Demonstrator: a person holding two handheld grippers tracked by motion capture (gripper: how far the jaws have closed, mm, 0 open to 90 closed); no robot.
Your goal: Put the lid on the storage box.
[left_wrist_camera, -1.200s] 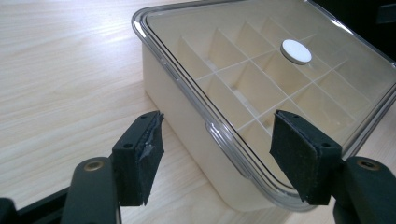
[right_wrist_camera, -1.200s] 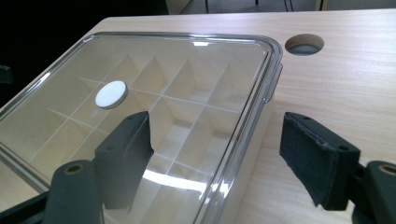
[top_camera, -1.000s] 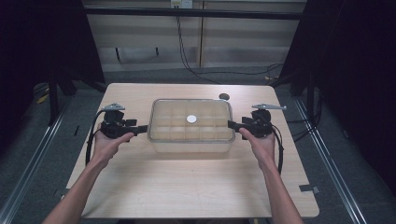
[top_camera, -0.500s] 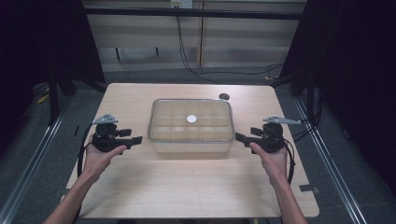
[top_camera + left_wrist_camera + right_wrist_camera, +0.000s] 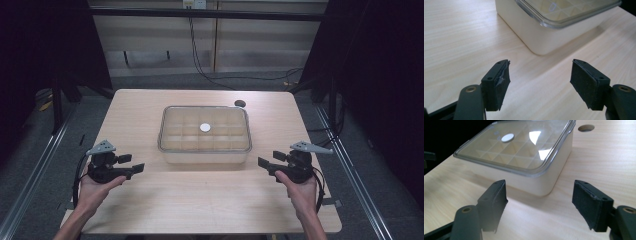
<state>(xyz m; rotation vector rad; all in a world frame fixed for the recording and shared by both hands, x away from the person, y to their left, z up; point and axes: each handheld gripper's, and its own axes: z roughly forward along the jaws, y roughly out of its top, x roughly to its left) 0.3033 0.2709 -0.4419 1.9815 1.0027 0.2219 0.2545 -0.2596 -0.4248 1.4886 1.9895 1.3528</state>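
Note:
A cream compartment box (image 5: 205, 145) with a clear lid and a round white sticker (image 5: 205, 127) stands at the middle of the wooden table (image 5: 210, 200). My left gripper (image 5: 134, 164) hovers left of the box's near left corner, apart from it. Its jaws have just been opening, with nothing between them. My right gripper (image 5: 267, 159) sits off the near right corner, also apart; its jaws have just been closing a little, still wide and empty. The left gripper view shows my left gripper (image 5: 540, 80) facing the box (image 5: 544, 37). In the right gripper view, my right gripper (image 5: 539, 202) faces the box (image 5: 524, 177).
A round cable hole (image 5: 240, 103) lies in the table behind the box, also visible as the hole (image 5: 586, 128) in the right gripper view. Metal rails (image 5: 35, 165) run along both sides of the table. Bare tabletop stretches in front of the box.
Both hands have drawn back from the box's two ends toward the near edge and slightly outward. The box has stayed in place.

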